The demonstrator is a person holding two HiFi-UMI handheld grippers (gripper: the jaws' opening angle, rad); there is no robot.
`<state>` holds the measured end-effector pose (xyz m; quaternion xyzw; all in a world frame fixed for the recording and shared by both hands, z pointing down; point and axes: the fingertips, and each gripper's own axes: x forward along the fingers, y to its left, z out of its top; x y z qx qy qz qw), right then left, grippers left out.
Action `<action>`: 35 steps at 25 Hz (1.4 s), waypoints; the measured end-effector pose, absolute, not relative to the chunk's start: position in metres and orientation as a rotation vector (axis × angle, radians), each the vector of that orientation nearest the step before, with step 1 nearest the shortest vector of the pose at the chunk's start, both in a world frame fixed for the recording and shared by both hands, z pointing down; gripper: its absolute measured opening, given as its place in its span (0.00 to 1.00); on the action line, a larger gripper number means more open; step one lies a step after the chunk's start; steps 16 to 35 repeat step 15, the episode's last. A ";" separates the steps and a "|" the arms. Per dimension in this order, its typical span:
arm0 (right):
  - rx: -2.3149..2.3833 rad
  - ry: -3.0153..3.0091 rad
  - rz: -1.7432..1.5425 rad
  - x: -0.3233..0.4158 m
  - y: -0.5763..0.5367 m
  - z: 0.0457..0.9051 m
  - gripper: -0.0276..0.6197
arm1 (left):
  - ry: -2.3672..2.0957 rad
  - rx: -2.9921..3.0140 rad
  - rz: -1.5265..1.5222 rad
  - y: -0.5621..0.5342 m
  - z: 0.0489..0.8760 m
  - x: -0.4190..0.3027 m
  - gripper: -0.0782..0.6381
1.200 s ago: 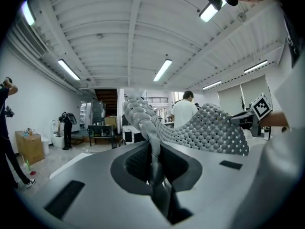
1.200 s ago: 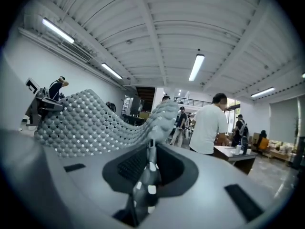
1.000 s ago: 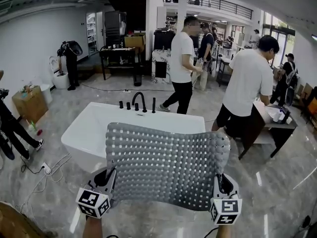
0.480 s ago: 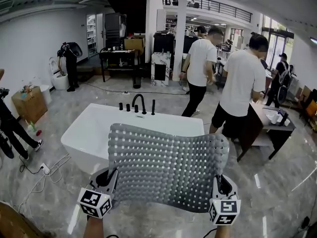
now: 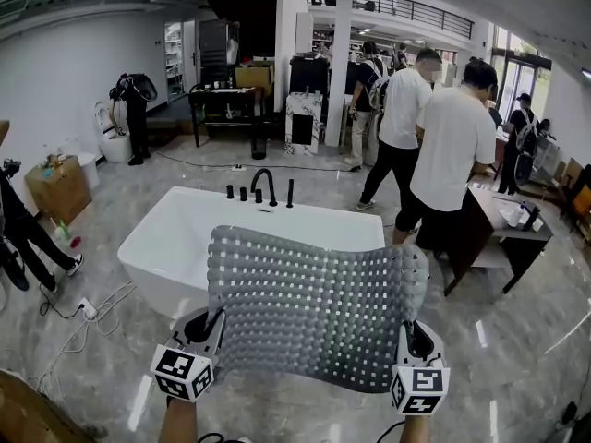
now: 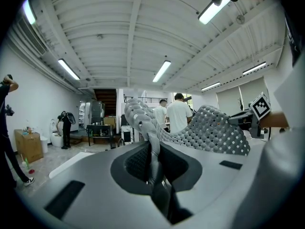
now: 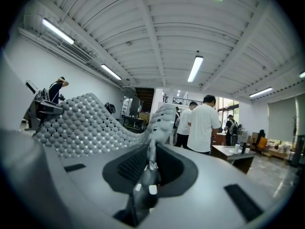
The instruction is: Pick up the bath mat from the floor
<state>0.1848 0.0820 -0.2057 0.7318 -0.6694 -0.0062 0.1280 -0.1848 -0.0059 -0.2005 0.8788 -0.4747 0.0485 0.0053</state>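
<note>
Bath mat [image 5: 314, 307] spans left hand-held gripper [image 5: 205, 327] and right hand-held gripper [image 5: 416, 340], both clenched on its corners, best held level and apart.

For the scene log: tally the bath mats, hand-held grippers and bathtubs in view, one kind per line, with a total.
bath mat: 1
grippers: 2, the left gripper and the right gripper, each shut on a corner of the bath mat
bathtub: 1
Total: 4
</note>
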 end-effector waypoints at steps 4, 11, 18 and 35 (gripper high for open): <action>2.127 -1.945 -0.015 0.183 0.082 -0.205 0.15 | -1.488 2.760 0.177 -0.005 -0.199 -0.184 0.16; 2.132 -1.942 -0.026 0.181 0.087 -0.207 0.15 | -1.489 2.781 0.185 -0.002 -0.200 -0.185 0.16; 2.131 -1.942 -0.034 0.176 0.091 -0.208 0.15 | -1.497 2.771 0.178 0.001 -0.201 -0.193 0.16; 2.131 -1.942 -0.034 0.176 0.091 -0.208 0.15 | -1.497 2.771 0.178 0.001 -0.201 -0.193 0.16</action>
